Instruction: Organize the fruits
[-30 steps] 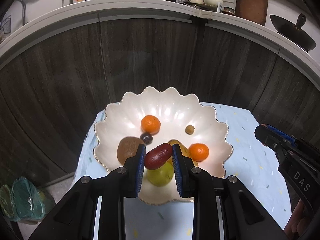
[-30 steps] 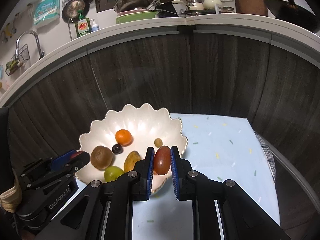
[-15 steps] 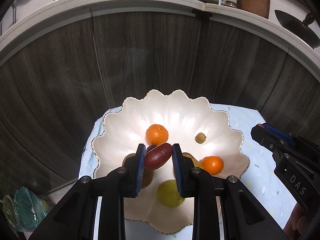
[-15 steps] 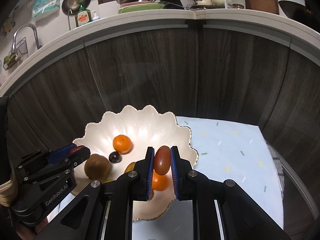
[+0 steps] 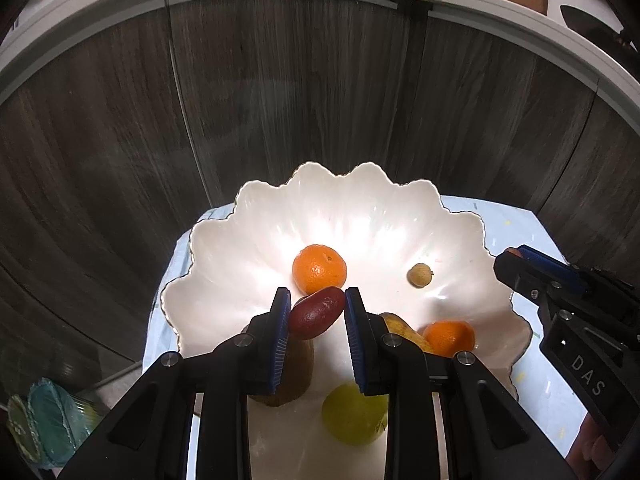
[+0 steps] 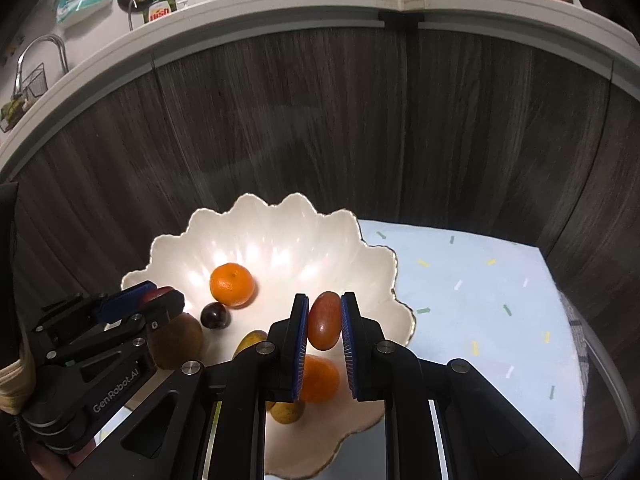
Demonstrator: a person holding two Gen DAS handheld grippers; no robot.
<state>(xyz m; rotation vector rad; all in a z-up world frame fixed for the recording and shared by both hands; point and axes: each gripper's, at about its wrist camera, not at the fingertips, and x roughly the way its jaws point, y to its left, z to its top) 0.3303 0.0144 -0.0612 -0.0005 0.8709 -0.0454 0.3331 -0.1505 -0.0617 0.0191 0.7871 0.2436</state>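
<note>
Left gripper [image 5: 313,312]: blue-padded fingers pinch a dark red oval fruit [image 5: 317,312], held slantwise between the pads, above the bowl's interior.
Right gripper [image 6: 324,320]: pads pressed onto a red-brown oval fruit [image 6: 324,320], held upright, above the near right part of the bowl.
Below the left grip: a brown kiwi [image 5: 296,376] under the left finger, a yellow-green round fruit [image 5: 352,414] under the right finger, blurred.
Below the right grip: an orange [image 6: 318,376] directly underneath, partly hidden by the fingers; a yellowish fruit [image 6: 286,410] lower still.
Bowl [image 5: 224,300]: white, scalloped rim with a thin gilt edge; stands on a pale blue cloth [image 6: 480,300] with small coloured dashes.
Other contents: a mandarin [image 5: 319,269] near the centre, a small tan round fruit [image 5: 420,275] apart to its right, a dark plum [image 6: 215,315] beside the mandarin in the right wrist view.
Surroundings: dark wood-grain panels [image 5: 300,100] behind the bowl; a white counter edge [image 6: 280,12] above, carrying a dish-soap bottle [image 6: 160,8] and crockery.
</note>
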